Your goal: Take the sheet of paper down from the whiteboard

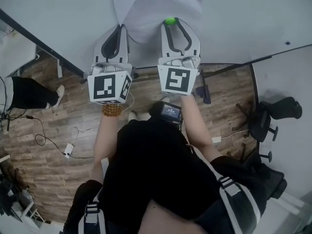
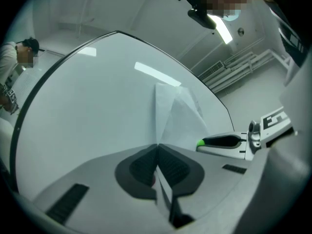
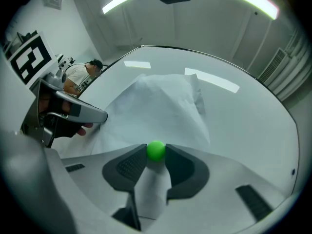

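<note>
A white sheet of paper (image 1: 156, 9) hangs crumpled on the whiteboard (image 1: 243, 13). A small green ball magnet (image 1: 170, 21) pins its lower right part. My right gripper (image 1: 170, 22) has its pads closed on both sides of that magnet (image 3: 156, 150), with the sheet (image 3: 161, 111) running down between the jaws below it. My left gripper (image 1: 121, 27) is shut on the sheet's lower left edge, and the paper (image 2: 178, 111) rises in a fold from its pads (image 2: 146, 162). The two grippers stand side by side, close together.
The whiteboard's dark frame (image 1: 44, 50) runs along its lower edge above a wooden floor. A black office chair (image 1: 275, 113) stands at the right. Another person's leg (image 1: 29, 92) and floor cables (image 1: 53, 140) are at the left.
</note>
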Demonstrator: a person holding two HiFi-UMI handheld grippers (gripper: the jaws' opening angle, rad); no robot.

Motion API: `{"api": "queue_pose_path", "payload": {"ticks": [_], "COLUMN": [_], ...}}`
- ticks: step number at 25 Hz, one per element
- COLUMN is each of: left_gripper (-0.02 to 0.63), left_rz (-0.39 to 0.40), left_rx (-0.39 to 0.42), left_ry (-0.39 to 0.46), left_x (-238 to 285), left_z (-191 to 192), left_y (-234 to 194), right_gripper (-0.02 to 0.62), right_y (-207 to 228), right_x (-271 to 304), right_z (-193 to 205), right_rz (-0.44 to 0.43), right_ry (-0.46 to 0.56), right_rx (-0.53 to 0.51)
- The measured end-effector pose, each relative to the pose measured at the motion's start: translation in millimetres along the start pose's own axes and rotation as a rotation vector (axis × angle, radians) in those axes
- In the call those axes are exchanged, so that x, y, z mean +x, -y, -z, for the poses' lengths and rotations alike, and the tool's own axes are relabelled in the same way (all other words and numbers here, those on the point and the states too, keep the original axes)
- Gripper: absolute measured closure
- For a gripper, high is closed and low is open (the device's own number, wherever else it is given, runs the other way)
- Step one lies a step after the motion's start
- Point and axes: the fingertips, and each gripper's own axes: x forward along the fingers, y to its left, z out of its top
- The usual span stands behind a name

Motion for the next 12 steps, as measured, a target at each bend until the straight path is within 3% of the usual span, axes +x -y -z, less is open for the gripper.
{"api": "queue_pose_path", "payload": {"ticks": [12], "left_gripper": [0.597], "left_rz": [-0.009], "left_rx": [0.010], "left_ry": [0.000], "left_x": [0.0], "left_z": [0.4], "left_y": [1.6], "right_gripper": [0.477], "right_y": [1.6], "right_x": [-0.7], "right_z": [-3.6], "right_rz": [0.001], "right_ry": [0.037], "right_rx": [-0.010]}}
